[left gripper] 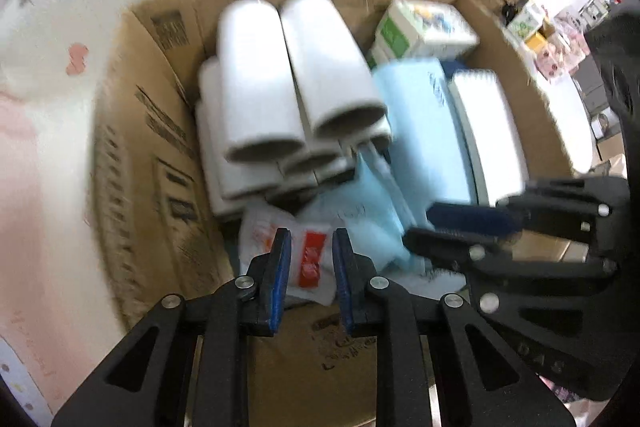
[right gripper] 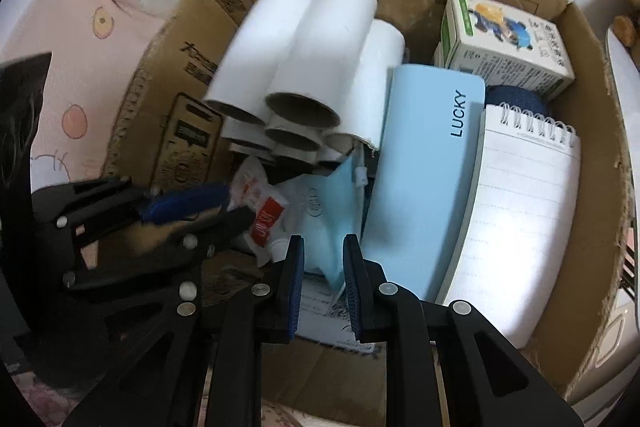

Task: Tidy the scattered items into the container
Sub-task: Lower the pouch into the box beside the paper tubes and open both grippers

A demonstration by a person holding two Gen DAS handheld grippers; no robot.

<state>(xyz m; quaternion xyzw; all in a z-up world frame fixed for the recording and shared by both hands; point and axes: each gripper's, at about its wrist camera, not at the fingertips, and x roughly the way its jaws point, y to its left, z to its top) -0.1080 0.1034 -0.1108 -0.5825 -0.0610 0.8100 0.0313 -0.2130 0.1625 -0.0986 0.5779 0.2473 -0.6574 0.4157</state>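
Observation:
A cardboard box [left gripper: 152,131] [right gripper: 592,131] holds several white paper rolls [left gripper: 280,75] [right gripper: 304,55], a light blue "LUCKY" case [left gripper: 424,131] [right gripper: 420,163], a spiral notepad [right gripper: 520,211] [left gripper: 488,131], a green and white carton [right gripper: 500,39] [left gripper: 424,27], a blue face mask [right gripper: 324,211] and a white and red sachet [left gripper: 312,259] [right gripper: 264,215]. My left gripper [left gripper: 308,243] hovers open and empty over the sachet at the box's near side. My right gripper [right gripper: 323,247] is open and empty just above the mask.
A white and pink patterned blanket [left gripper: 48,107] lies left of and behind the box. A shelf of small boxes and toys [left gripper: 520,7] stands at the back right. A white rounded surface [left gripper: 568,115] borders the box's right wall.

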